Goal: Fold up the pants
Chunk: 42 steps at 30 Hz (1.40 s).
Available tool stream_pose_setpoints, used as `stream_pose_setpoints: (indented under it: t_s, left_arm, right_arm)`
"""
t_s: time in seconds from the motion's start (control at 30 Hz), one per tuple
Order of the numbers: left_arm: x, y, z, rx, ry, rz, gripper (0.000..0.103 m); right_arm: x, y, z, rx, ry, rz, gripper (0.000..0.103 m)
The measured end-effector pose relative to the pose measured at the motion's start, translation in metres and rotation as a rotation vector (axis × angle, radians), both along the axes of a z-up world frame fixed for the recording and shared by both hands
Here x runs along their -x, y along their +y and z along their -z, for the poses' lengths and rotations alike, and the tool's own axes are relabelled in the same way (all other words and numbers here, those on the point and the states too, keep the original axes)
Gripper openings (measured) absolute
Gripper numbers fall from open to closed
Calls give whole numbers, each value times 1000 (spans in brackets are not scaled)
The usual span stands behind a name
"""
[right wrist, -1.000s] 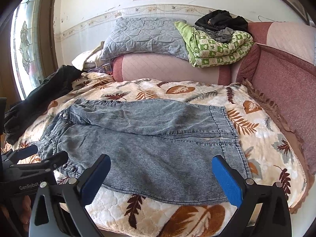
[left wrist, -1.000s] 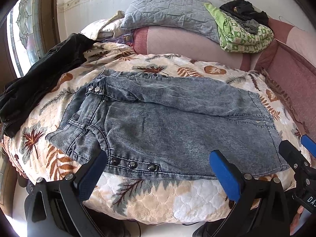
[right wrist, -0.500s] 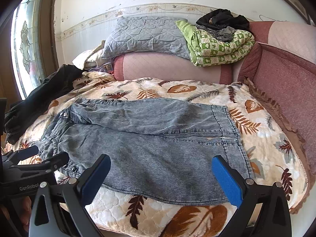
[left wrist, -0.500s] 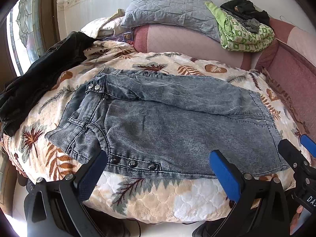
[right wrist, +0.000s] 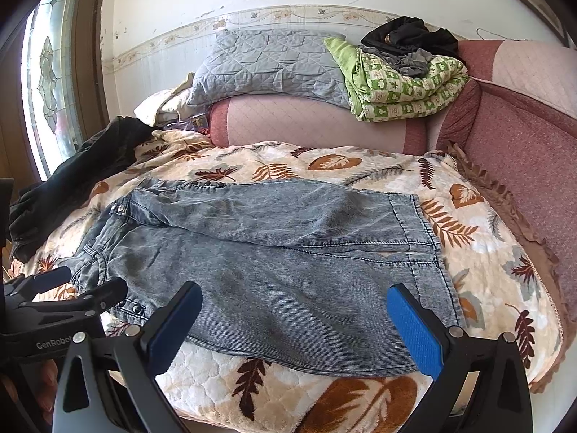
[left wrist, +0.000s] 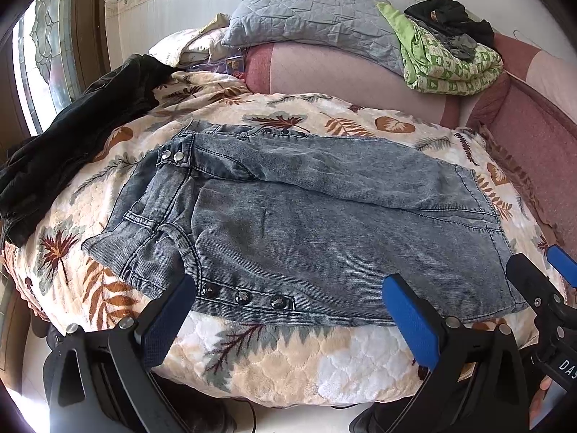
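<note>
Nearest the lens, the left claw (left wrist: 285, 310) stands spread wide, its flat blue ribbed pads on black plastic arms hanging just short of the near hem, holding nothing; the right claw (right wrist: 294, 315) is likewise spread and empty, over the near edge towards the leg ends. Between and beyond them the grey acid-washed denim pants (left wrist: 324, 223) lie flat on the bed, waistband to the left with metal snap studs, the two legs side by side running right to stitched cuffs, a row of dark round buttons along the near side seam. Under them is a plush quilted cream bedspread with rust and grey leaf prints (left wrist: 288, 357). Left of the waistband sprawls a crumpled black garment (left wrist: 72, 137). Farther back, a pink padded bolster (right wrist: 306, 122) carries a grey quilted pillow (right wrist: 267, 61) and a folded green checked blanket (right wrist: 404, 86).
</note>
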<state>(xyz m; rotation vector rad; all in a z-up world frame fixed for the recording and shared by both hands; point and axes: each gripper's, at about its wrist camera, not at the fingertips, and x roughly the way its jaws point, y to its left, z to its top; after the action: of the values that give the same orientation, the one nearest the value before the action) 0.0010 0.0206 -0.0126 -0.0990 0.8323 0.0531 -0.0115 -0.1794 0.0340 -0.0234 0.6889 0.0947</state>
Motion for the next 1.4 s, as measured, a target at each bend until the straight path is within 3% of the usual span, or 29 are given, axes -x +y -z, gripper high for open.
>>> stream_pose_setpoints:
  t_s: [0.7, 0.83, 0.97, 1.1, 1.17, 1.23, 1.3, 1.4]
  left_arm:
    - [-2, 4, 4, 14, 12, -4, 103]
    - [-7, 9, 1, 70, 13, 58, 103]
    - [-17, 32, -17, 207, -37, 154, 103]
    - [-34, 64, -55, 171, -179, 96, 103]
    - [-57, 78, -53, 183, -124, 111, 103]
    - [-88, 90, -29, 257, 35, 168, 103]
    - [-96, 103, -21, 215, 13, 78, 102]
    - [-108, 120, -20, 169, 1, 43, 102]
  right_arm:
    - [-2, -1, 5, -1, 14, -4, 103]
    - [-6, -10, 5, -42, 26, -16, 103]
    - [-16, -40, 7, -119, 58, 21, 103]
    - [-42, -87, 9, -223, 118, 57, 103]
    - [-61, -110, 2, -240, 121, 84, 103]
    - [-89, -135, 3, -286, 176, 95, 103]
    - [-114, -156, 9, -360, 228, 101, 103]
    - [-140, -179, 13, -401, 262, 118, 103]
